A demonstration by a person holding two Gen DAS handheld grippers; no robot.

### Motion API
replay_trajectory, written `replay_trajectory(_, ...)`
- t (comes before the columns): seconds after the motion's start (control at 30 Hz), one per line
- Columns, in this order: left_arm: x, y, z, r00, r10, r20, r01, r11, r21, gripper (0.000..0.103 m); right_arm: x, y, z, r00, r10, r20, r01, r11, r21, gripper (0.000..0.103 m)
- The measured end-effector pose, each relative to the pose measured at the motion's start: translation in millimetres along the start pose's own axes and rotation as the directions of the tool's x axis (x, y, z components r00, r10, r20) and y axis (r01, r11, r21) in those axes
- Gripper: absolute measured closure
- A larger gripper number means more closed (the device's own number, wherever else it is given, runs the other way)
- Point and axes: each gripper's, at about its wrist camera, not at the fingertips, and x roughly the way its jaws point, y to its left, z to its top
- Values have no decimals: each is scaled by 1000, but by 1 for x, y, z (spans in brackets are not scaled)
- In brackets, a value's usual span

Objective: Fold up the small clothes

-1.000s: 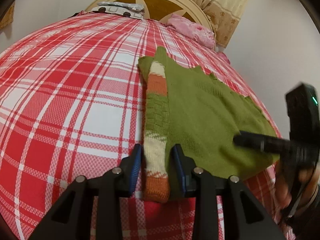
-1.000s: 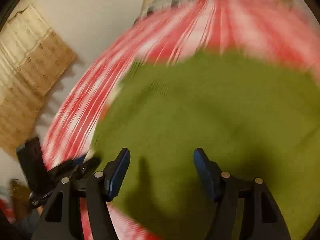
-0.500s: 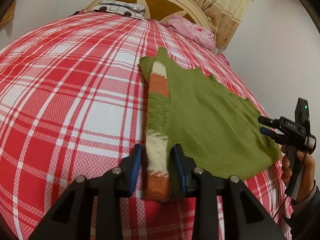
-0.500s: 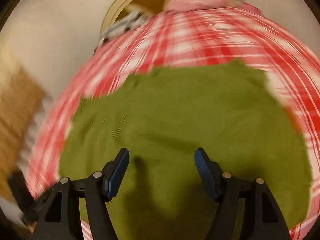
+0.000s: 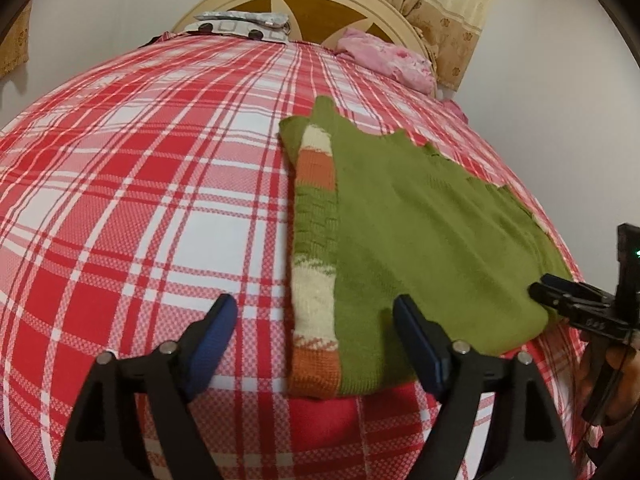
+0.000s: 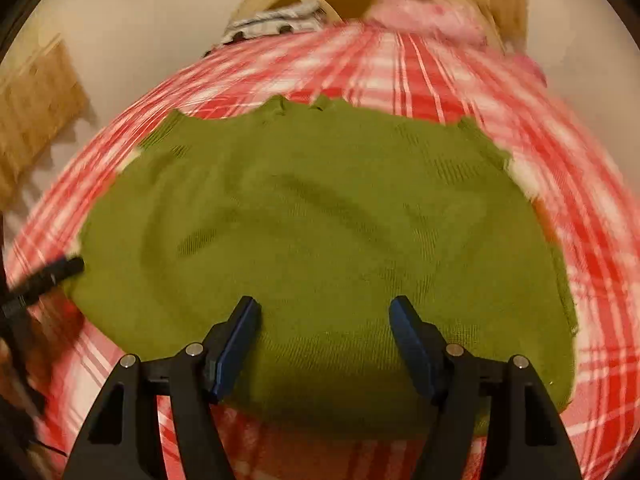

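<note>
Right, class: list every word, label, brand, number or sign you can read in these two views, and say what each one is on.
None can be read.
Sweater: knit stripes only, no label showing.
Bedspread: plaid, no text.
Pillow by the headboard: grey squares and dark dots, no letters.
Curtain: flower pattern only.
Right hand-held gripper: a green light, and faint pale marks too small to read.

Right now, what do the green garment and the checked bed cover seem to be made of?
The green garment looks like knitted yarn, probably wool or acrylic; the matte surface shows rows of stitches, and the striped sleeve folded onto it has a raised knit pattern. The checked bed cover looks like thin woven cloth, perhaps cotton; the fine weave is visible and it lies smooth.
</note>
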Motion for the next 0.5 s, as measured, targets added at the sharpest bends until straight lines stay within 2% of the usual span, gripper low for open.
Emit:
replay_trajectory(0.1, 1, -4, 0, 1000, 25, -2, -25, 1000, 15, 20, -11, -6, -6, 998, 64, 7, -64, 995, 74, 34)
replay_trajectory(0.13, 1, -4, 0, 1000, 30, -4, -30, 999, 19, 20, -9, -5, -9, 998, 56, -9, -56, 996, 70, 34)
replay_trajectory(0.27, 1, -3, 0, 1000, 28, -9, -27, 1000, 16, 18, -14, 8, -16, 1000, -22, 2, 22, 1000, -15, 33)
replay_trajectory(0.4, -5, -1, 2, 1000, 16, -14, -15, 1000, 5, 18, -23, 20, -10, 999, -14, 29, 15, 1000, -22, 33)
replay_trajectory(0.5, -15, 12, 4, 1000, -17, -18, 16, 999, -32, 18, -30, 49, -9, 998, -5, 58, 12, 991, -134, 33)
